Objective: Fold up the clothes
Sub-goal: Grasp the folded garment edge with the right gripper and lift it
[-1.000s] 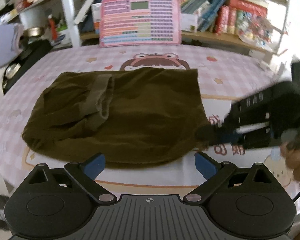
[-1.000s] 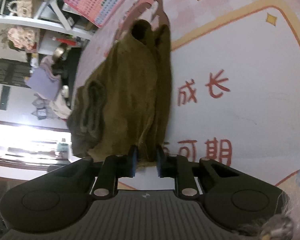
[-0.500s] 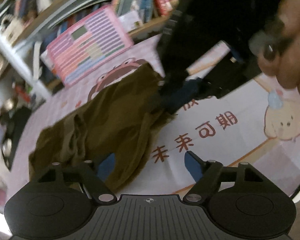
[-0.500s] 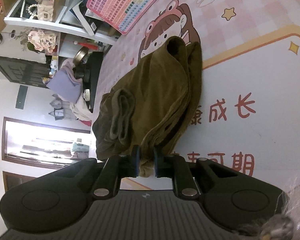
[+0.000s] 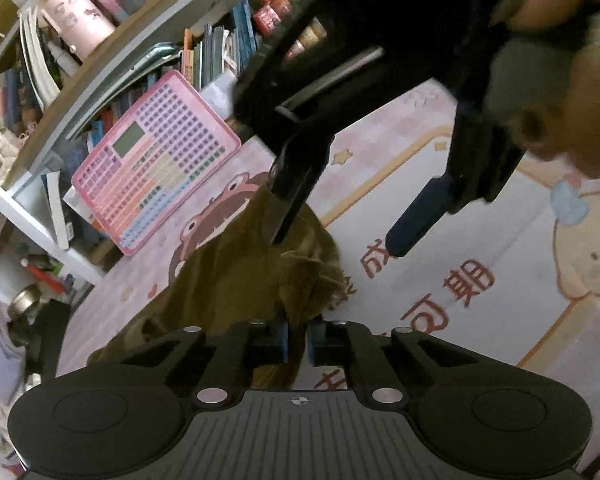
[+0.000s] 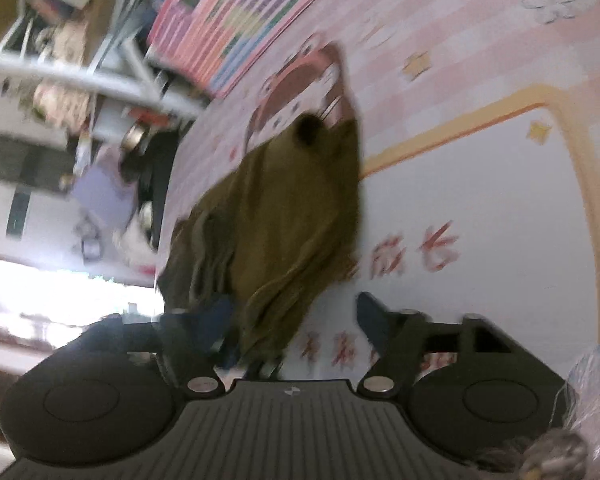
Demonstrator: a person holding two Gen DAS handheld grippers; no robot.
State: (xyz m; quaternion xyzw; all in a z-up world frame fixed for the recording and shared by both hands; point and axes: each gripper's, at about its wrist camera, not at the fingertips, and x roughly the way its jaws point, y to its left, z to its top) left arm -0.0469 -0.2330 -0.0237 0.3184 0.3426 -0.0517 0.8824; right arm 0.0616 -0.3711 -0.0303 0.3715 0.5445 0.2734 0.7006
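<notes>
Left wrist view gave us the pink cartoon-printed cloth covering the table, and behind it a bookshelf crowded with books, which the right wrist view only smeared into blur. On the cloth lay the olive-brown garment, bunched into a long ridge. Against the shelf leaned a pink keyboard toy. Only this view showed the right gripper from outside, hanging over the garment's far end with a person's hand on it; its jaws were opening, the fabric loose between them. Only here, too, we saw the left gripper pinched tight on the garment's near edge.

Right wrist view, blurred, showed us the garment lengthwise, a dark tunnel-like opening at its far end, and the right gripper's fingers spread either side of the near fold, not pressing it
</notes>
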